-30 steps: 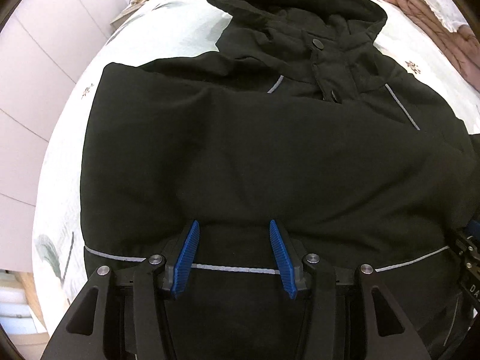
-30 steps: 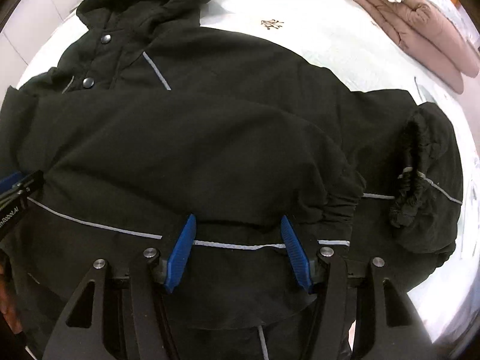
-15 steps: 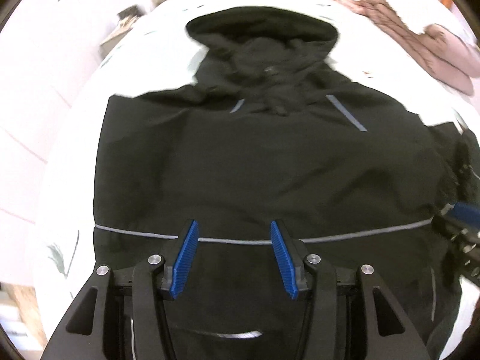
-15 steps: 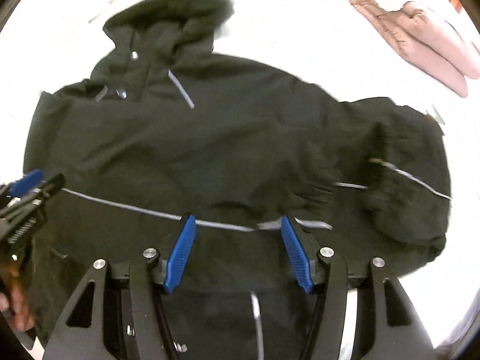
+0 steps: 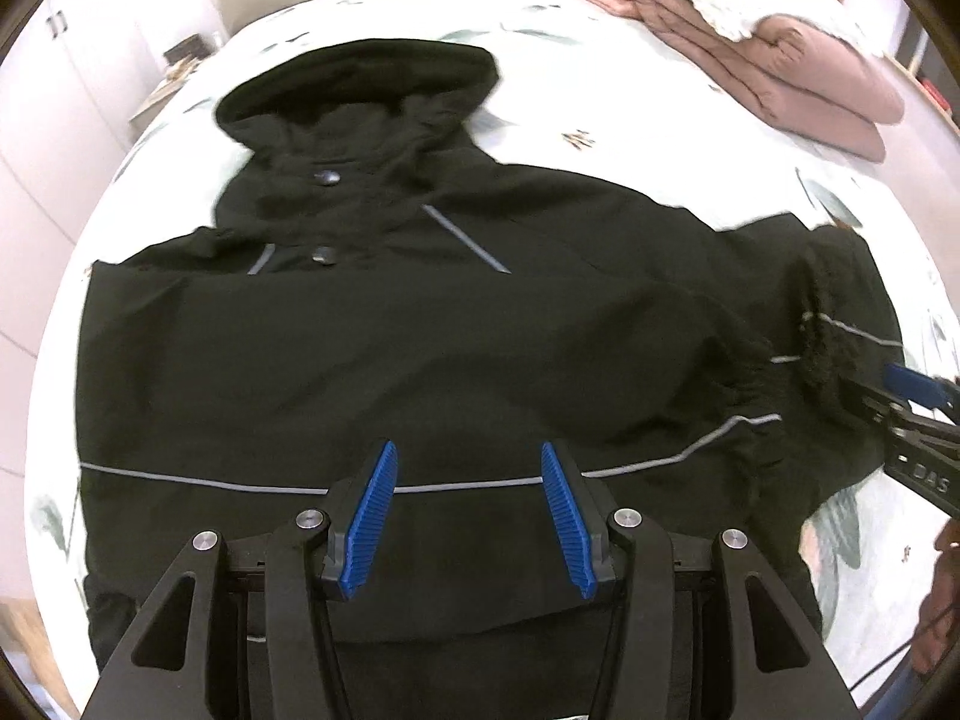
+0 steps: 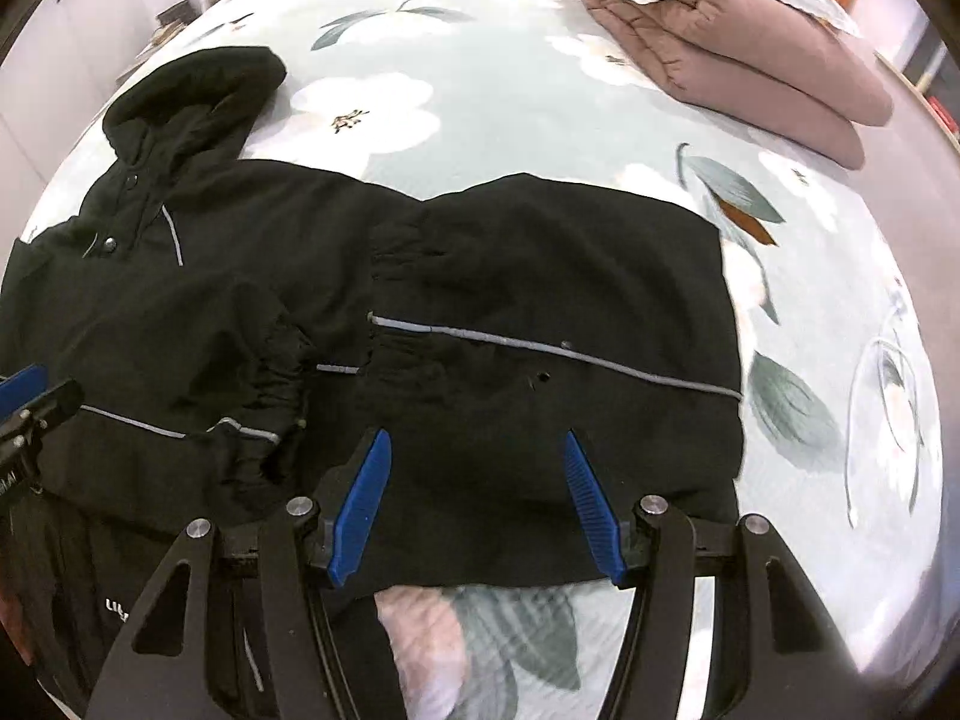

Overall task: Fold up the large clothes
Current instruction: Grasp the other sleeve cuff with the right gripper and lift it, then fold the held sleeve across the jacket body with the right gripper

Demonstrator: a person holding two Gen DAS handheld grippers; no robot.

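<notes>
A black hooded jacket (image 5: pixel 420 348) lies front up on the bed, its hood (image 5: pixel 360 84) at the far end and a grey reflective stripe across its lower part. One sleeve is folded across the body, and its gathered cuff (image 6: pixel 264 372) rests near the stripe. My left gripper (image 5: pixel 468 456) hovers open above the stripe with nothing between its blue pads. To the right, my right gripper (image 6: pixel 475 444) hangs open over the jacket's (image 6: pixel 540 276) right side and is also empty. Each gripper shows at the edge of the other's view.
The bed carries a pale floral sheet (image 6: pixel 480 90). A folded pink-brown quilt (image 6: pixel 750 60) lies at the far right. White cupboards (image 5: pixel 48 120) stand on the left, beyond the bed's edge. A hand (image 5: pixel 942 600) shows at the right rim.
Both grippers have lifted and drawn back from the jacket, so more of it shows. The right view has swung to the jacket's right side and bare sheet. The jaws have not changed.
</notes>
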